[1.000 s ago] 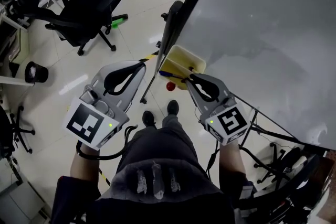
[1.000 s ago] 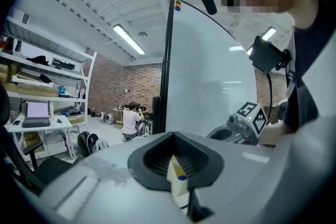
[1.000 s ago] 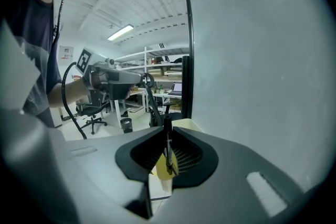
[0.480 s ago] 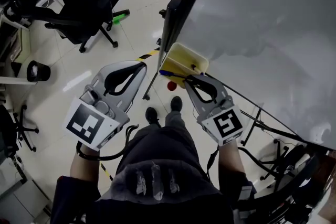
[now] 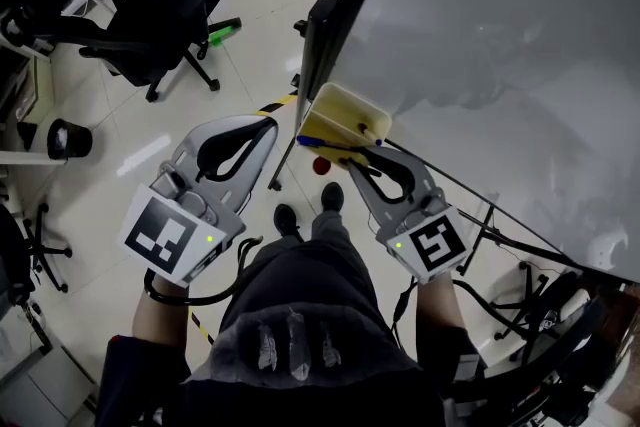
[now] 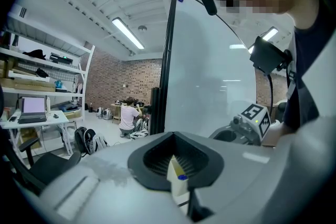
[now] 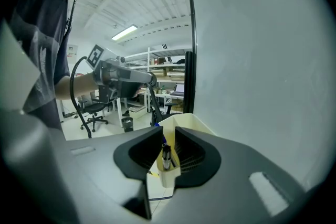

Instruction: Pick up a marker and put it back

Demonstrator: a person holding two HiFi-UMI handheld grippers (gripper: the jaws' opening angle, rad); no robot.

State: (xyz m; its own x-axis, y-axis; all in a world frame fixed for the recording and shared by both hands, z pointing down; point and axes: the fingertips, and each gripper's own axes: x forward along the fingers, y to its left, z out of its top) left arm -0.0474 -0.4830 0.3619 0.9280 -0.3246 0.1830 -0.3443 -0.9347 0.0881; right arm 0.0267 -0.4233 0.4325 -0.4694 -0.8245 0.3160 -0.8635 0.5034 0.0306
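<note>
A blue-capped marker (image 5: 330, 146) lies across the near rim of the yellow tray (image 5: 346, 113) fixed at the whiteboard's lower edge. My right gripper (image 5: 354, 154) is right at it. In the right gripper view the marker (image 7: 166, 156) stands in the gap between the jaws, over the tray (image 7: 190, 124). The jaws of the right gripper (image 7: 168, 130) are opening, with a gap on the marker's right side. My left gripper (image 5: 271, 121) hangs left of the tray, shut and empty. Through the loop of the left gripper (image 6: 173, 134) the tray (image 6: 173, 182) shows.
The whiteboard (image 5: 500, 45) fills the right side, with its black frame (image 5: 335, 25) just beyond the tray. A black office chair (image 5: 160, 0) and a round black bin (image 5: 68, 137) stand on the floor at left. A red object (image 5: 322, 166) lies by the person's shoes (image 5: 285, 220).
The right gripper with the marker has edged slightly toward the tray's near rim. The left gripper has stayed where it was.
</note>
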